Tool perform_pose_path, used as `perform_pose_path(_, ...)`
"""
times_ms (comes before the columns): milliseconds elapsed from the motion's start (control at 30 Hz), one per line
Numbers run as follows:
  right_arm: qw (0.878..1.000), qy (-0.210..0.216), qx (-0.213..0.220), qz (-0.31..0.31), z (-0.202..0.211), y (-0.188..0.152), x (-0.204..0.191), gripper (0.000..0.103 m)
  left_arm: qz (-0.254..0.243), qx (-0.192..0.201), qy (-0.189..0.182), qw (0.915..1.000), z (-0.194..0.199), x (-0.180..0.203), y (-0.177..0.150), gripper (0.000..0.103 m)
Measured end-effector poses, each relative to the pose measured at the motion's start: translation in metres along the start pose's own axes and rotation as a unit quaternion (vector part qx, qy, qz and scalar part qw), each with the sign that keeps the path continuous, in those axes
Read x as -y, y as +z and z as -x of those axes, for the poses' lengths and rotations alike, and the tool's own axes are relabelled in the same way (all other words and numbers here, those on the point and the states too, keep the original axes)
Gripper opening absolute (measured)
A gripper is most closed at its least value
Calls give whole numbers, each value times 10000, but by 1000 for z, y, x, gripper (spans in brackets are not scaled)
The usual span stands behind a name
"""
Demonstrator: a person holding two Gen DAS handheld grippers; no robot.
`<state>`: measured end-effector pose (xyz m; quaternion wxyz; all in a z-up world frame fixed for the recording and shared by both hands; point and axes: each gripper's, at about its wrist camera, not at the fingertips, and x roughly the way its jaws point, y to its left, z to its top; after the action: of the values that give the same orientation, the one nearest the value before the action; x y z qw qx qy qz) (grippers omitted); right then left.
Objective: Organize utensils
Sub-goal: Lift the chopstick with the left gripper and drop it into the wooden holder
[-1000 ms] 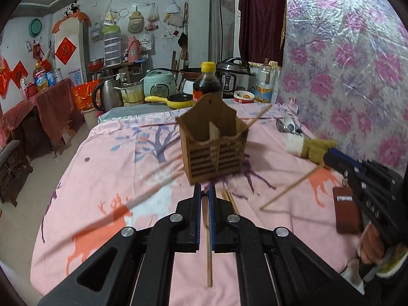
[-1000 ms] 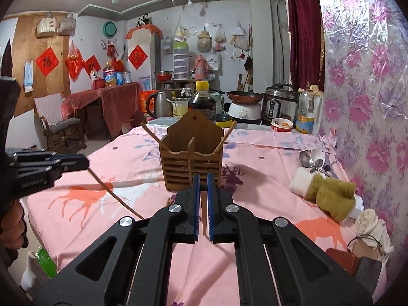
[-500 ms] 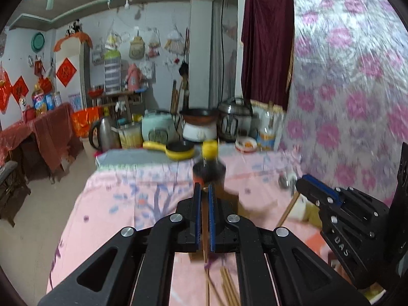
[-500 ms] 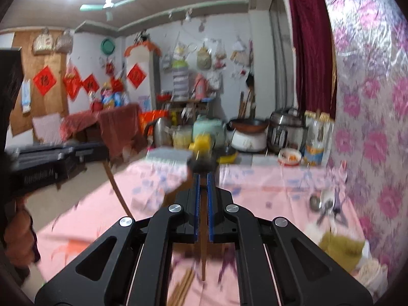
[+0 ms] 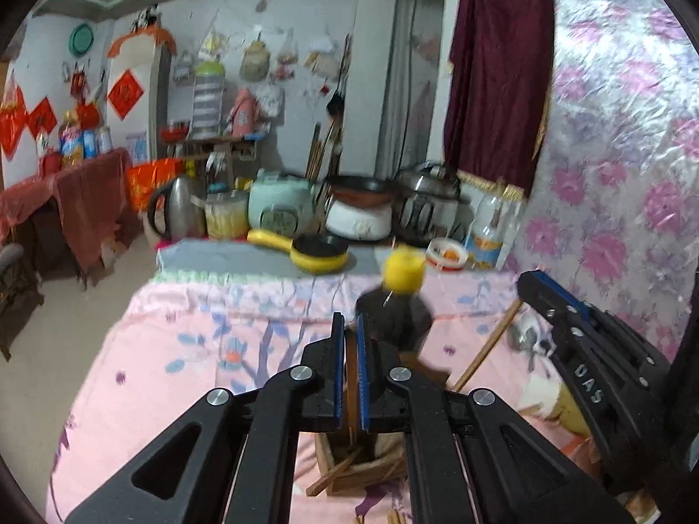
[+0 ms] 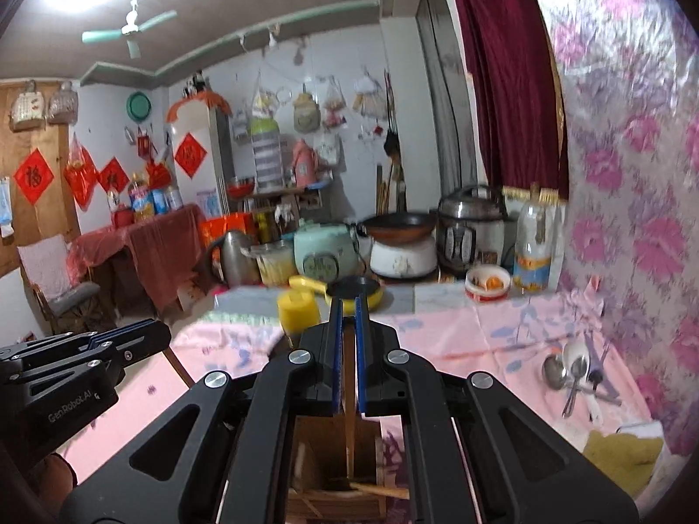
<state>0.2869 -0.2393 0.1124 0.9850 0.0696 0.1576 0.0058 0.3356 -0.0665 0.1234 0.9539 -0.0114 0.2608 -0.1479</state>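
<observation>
In the left wrist view, at lower centre, the left gripper (image 5: 348,336) is seen with its jaws opening narrowly and a wooden chopstick (image 5: 351,397) standing between them over the wooden utensil holder (image 5: 349,471) at the bottom edge; the right gripper (image 5: 531,281), lettered "DAS", enters from the right edge. In the right wrist view, the right gripper is likewise found opening by a slit around a second chopstick (image 6: 348,428) above the holder, the left gripper marked "GenRobot.AI" at lower left. Spoons (image 6: 572,364) are noted at right on the pink tablecloth (image 6: 502,332), a yellow-capped dark bottle (image 5: 399,301) behind the holder.
</observation>
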Motion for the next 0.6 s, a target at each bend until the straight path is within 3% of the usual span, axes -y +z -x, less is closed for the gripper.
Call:
perform_pose_path(33,10000,9,-55,-18,-1,-5,2,12,16,-121,13,9999,-6,-2,-7,19)
perform_pose_path(67,10000,12,-86,-24,0,-9,3,13,40,-158,65,9998,-8,-5,-13,40)
perform_pose_path(100,9999,6,-96,-37,3,-12,5,14,51,-136,122,9998,-6,-8,-19,53)
perform_pose_path(233,10000,5,-39,-61,27,-20,11,24,-44,-74,325,9994,6,-10,-37,67)
perform_pose_path(333,9998,30,44,-165,48,-25,16,42,-100,65,515,9986,28,-9,-52,79)
perform_pose_path(400,9995,-50,186,-246,70,-34,19,67,-163,194,670,9974,43,-6,-65,87)
perform_pose_path(600,9988,-181,409,-191,122,-65,18,70,-278,477,939,9940,91,4,-105,89)
